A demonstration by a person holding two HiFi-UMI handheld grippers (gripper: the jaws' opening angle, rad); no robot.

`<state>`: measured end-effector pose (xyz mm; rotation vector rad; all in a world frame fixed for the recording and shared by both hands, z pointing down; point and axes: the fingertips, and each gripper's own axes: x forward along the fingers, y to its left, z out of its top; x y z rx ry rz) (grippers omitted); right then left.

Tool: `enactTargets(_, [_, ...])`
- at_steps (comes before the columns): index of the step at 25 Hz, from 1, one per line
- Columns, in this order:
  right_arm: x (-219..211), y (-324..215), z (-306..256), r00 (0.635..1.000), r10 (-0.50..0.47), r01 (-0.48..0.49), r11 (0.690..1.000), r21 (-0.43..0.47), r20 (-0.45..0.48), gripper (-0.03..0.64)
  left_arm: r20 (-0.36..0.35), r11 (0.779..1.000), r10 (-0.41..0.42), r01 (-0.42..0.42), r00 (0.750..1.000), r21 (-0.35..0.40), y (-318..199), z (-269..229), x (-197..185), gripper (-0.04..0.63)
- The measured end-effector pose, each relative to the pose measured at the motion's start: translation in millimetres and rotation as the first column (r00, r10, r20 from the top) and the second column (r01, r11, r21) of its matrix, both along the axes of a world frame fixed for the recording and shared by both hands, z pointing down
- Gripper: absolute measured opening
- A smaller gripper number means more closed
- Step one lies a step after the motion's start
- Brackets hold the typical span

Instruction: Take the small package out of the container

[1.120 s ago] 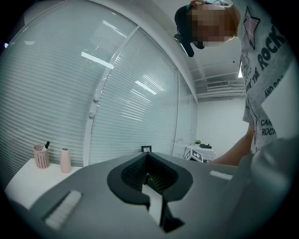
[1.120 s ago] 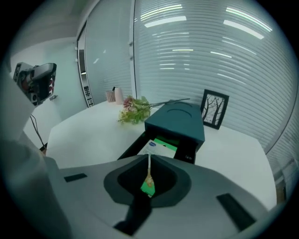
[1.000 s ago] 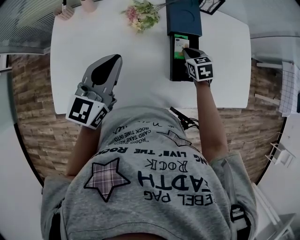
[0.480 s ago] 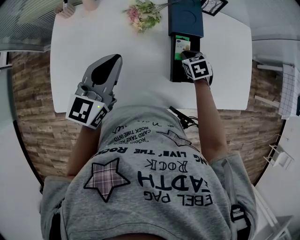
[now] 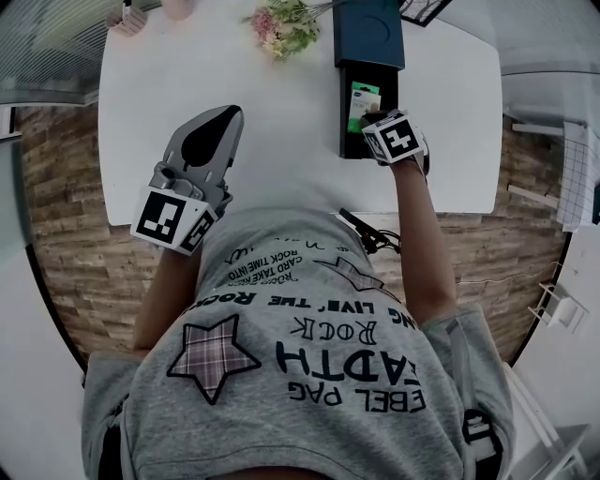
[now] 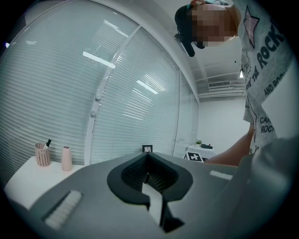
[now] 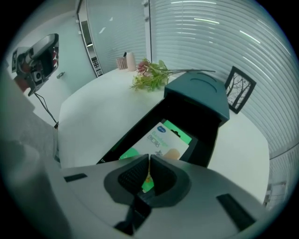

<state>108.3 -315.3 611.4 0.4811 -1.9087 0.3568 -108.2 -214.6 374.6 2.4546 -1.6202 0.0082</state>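
A small green-and-white package (image 5: 363, 99) (image 7: 166, 140) lies in a long black container (image 5: 344, 117) (image 7: 126, 137) whose far end runs under a dark blue box (image 5: 368, 33) (image 7: 198, 93). My right gripper (image 5: 373, 120) (image 7: 148, 161) points steeply down over the container's near end, its jaws shut on the package's near edge; a green sliver shows between the pads. My left gripper (image 5: 225, 117) (image 6: 147, 156) hovers over the table's (image 5: 281, 141) near left part, shut and empty, pointing roughly level towards the window blinds.
A flower bunch (image 5: 281, 28) (image 7: 149, 77) lies left of the blue box. A framed picture (image 5: 422, 9) (image 7: 239, 88) stands at the back right. A pink vase (image 6: 66, 158) and a pen cup (image 6: 42, 155) sit at the far left corner. A cable (image 5: 361, 232) hangs at the near edge.
My right gripper has drawn back towards the person and tipped further down. The package has slid with it towards the container's near end. The left gripper has stayed put.
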Motion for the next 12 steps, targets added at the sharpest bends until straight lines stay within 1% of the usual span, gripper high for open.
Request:
enactTargets(4, [5.5, 12.5, 3.2, 1.0, 0.003, -0.003, 0.998, -0.063, -0.014, 0.02, -0.027, 1.0, 0.011, -0.011, 1.0, -0.01, 1.0, 2.6, 2.6, 0.009])
enactTargets(12, [11.2, 29.3, 4.8, 0.999, -0.033, 0.029, 0.993, -0.111, -0.028, 0.02, -0.037, 1.0, 0.024, -0.025, 0.999, -0.006, 5.6, 2.0, 6.5, 0.008])
